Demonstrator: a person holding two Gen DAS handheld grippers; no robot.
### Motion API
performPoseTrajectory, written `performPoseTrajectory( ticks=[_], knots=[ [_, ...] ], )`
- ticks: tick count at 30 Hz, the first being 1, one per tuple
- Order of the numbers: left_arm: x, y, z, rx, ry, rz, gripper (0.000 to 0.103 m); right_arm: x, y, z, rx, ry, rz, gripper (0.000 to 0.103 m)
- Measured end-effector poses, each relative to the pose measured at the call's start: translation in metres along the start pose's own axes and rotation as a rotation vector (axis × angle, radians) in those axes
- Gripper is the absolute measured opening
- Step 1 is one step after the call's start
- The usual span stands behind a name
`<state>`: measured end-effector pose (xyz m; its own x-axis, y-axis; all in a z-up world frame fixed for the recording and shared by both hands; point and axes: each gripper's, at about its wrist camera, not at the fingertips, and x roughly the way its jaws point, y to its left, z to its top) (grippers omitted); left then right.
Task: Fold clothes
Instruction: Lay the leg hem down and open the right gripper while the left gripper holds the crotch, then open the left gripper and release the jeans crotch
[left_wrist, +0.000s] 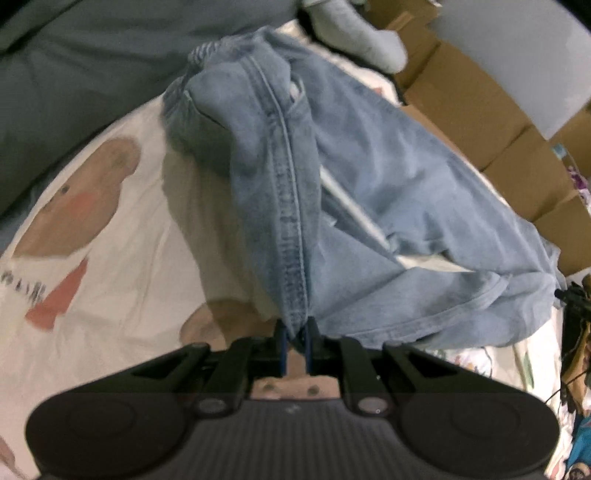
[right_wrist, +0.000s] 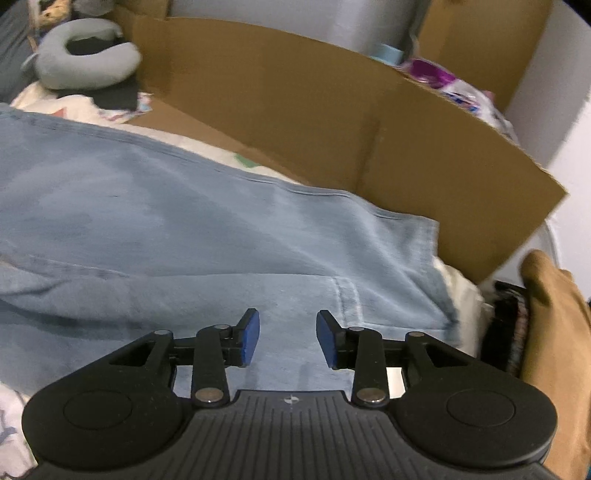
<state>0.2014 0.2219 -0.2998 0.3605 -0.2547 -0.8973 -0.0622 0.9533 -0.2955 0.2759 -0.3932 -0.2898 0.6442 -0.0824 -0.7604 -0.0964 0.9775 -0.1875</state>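
Garment: jeans of pale blue denim lay on the bed, partly lifted, so the task's thing was between both tools.
Bed cover: the white sheet with printed cartoon figures carried the cloth; it gave a soft, wide surface for folding.
Left hand-held gripper: its jaws were closed on the thick stitched seam of the jeans, which rose from the pads as a hanging ridge. The seam was probably chosen because it is stiff and does not slip out.
Lifted part: the denim hung from this grip and cast a shadow on the sheet, so this part seemed to be off the bed, ready to be carried over.
Right hand-held gripper: its jaws stood apart, with nothing between the blue pads; the flat denim lay beneath them. Whether the pads touched the cloth could not be told.
Reason for the free tool: it was likely released so that the left one alone could pull the fold.
Surroundings: cardboard boxes stood just beside the bed edge, and a grey neck pillow lay well apart from the jeans.
Risk: the box wall was near the hem, so the cloth could catch on it.
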Motion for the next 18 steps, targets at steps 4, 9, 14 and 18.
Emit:
performPoseTrajectory(
  ticks=[4, 9, 14, 18],
  knots=[
    [0.005, 0.007, -0.009, -0.005, 0.050, 0.004, 0.009, 0.003, 0.017, 0.002, -0.032, 0.010, 0.058, 0.047],
    [0.005, 0.005, -0.005, 0.042, 0.083, 0.014, 0.017, 0.006, 0.031, 0.001, -0.052, 0.027, 0.094, 0.049],
    [-0.002, 0.010, -0.005, 0.054, 0.045, 0.057, 0.025, 0.008, 0.034, 0.000, -0.050, 0.039, 0.108, 0.050],
    [-0.003, 0.023, -0.001, 0.003, 0.014, 0.087, 0.026, 0.010, 0.035, 0.002, -0.052, 0.046, 0.111, 0.050]
  ],
)
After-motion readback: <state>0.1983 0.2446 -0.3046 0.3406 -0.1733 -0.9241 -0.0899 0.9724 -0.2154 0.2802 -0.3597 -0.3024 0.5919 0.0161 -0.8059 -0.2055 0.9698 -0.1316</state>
